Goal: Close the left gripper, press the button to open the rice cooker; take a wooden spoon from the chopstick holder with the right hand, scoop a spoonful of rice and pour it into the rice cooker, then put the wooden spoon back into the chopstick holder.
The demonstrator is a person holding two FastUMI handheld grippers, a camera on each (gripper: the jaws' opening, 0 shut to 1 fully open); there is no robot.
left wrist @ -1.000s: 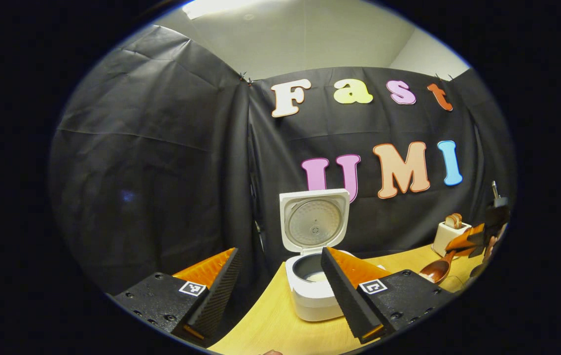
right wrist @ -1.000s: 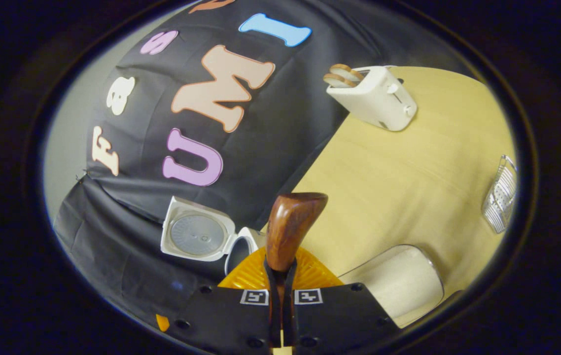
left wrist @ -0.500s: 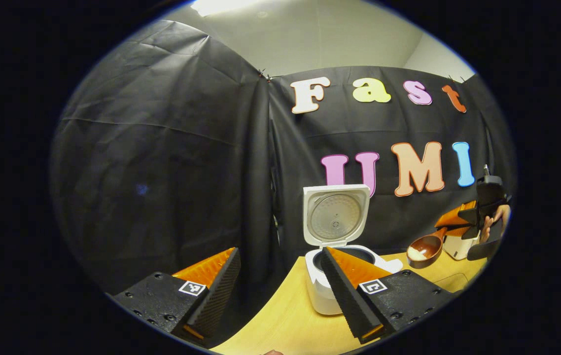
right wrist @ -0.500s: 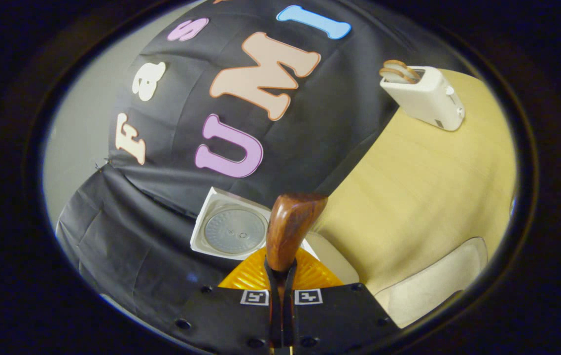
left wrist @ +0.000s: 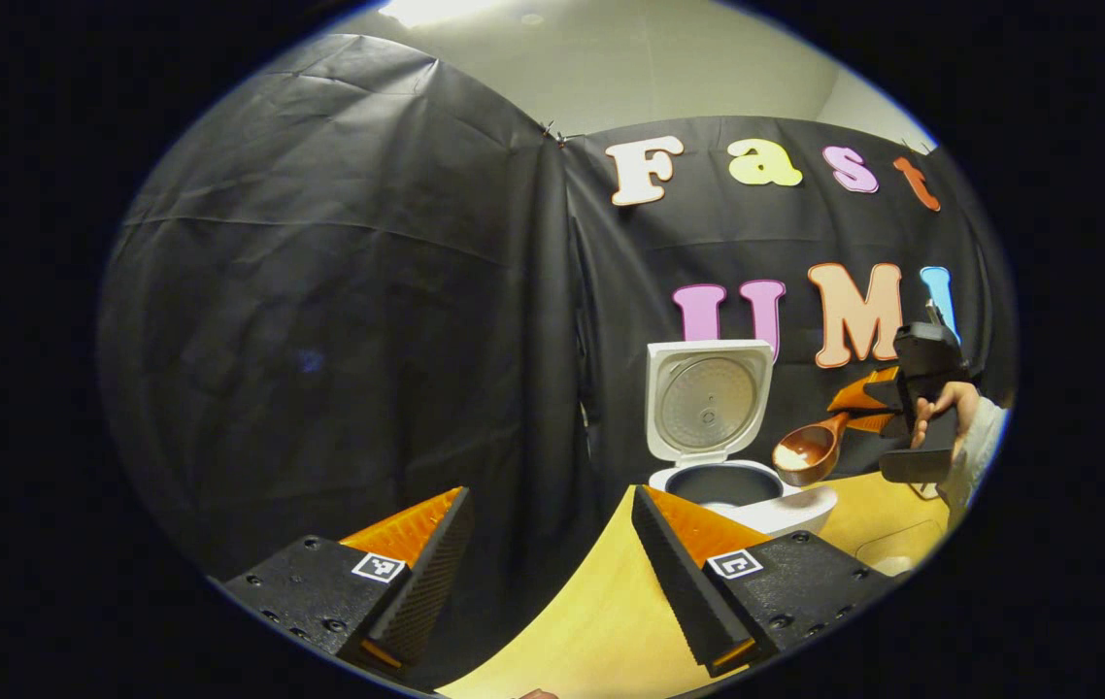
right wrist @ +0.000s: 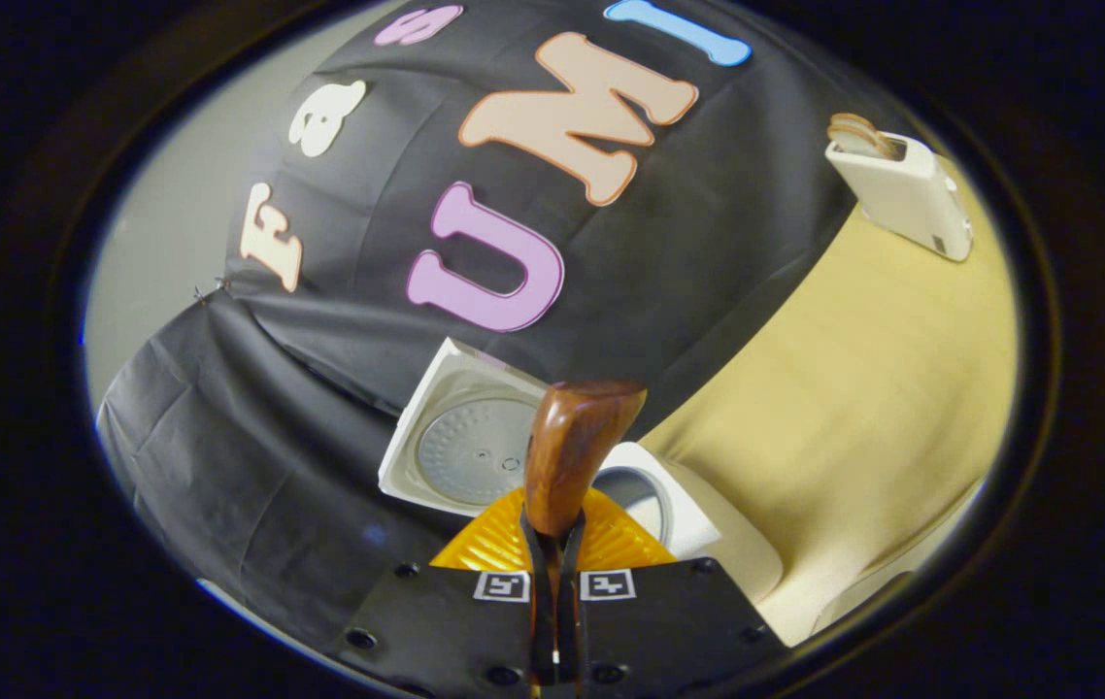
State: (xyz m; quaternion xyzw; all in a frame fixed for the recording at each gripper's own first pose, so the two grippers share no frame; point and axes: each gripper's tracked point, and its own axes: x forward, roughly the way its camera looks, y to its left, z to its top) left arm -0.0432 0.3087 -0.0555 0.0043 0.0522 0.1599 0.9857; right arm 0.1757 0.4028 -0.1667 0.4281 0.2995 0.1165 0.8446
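The white rice cooker (left wrist: 737, 490) stands on the wooden table with its lid (left wrist: 708, 400) raised upright; its dark inner pot (left wrist: 722, 482) shows. In the left gripper view my left gripper (left wrist: 552, 573) is open and holds nothing, low and to the left of the cooker. My right gripper (left wrist: 878, 408), held by a hand (left wrist: 946, 408), carries the wooden spoon (left wrist: 808, 452), whose bowl hangs just right of and above the pot's rim. In the right gripper view my right gripper (right wrist: 552, 544) is shut on the spoon's handle (right wrist: 567, 456), with the cooker (right wrist: 650, 500) right behind it.
A white toaster (right wrist: 902, 189) with bread slices stands at the far edge of the wooden table (right wrist: 883, 388). The rim of a pale rice container (right wrist: 853, 607) lies at the lower right of the right gripper view. Black cloth walls close in the back and left.
My right gripper has carried the spoon leftward and up from near the toaster to the cooker's rim. The left gripper view has swung left, so the cooker sits farther right.
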